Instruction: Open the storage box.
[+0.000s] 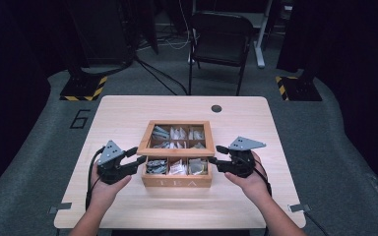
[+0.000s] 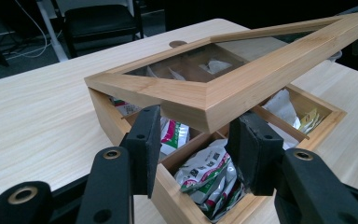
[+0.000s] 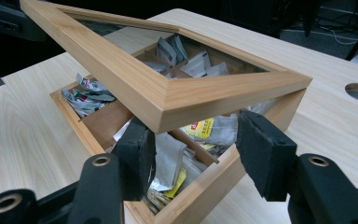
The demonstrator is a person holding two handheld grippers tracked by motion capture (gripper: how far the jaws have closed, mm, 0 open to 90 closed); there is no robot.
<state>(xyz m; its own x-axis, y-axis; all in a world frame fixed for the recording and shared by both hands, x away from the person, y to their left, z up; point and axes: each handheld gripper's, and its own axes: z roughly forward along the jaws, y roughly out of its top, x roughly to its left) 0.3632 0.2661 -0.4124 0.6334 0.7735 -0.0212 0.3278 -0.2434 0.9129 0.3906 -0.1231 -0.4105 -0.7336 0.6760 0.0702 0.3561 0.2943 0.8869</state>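
Lid [image 2: 242, 88] raised (claw views): tea bags [image 3: 168, 158] beneath.

A recording lab or studio, by the look of it: dark curtains all round, grey carpet, stands on hazard-striped bases [image 1: 83, 87], loose cables [image 1: 170, 42] and an empty folding chair [image 1: 220, 39] beyond the pale wooden table [image 1: 123, 118].
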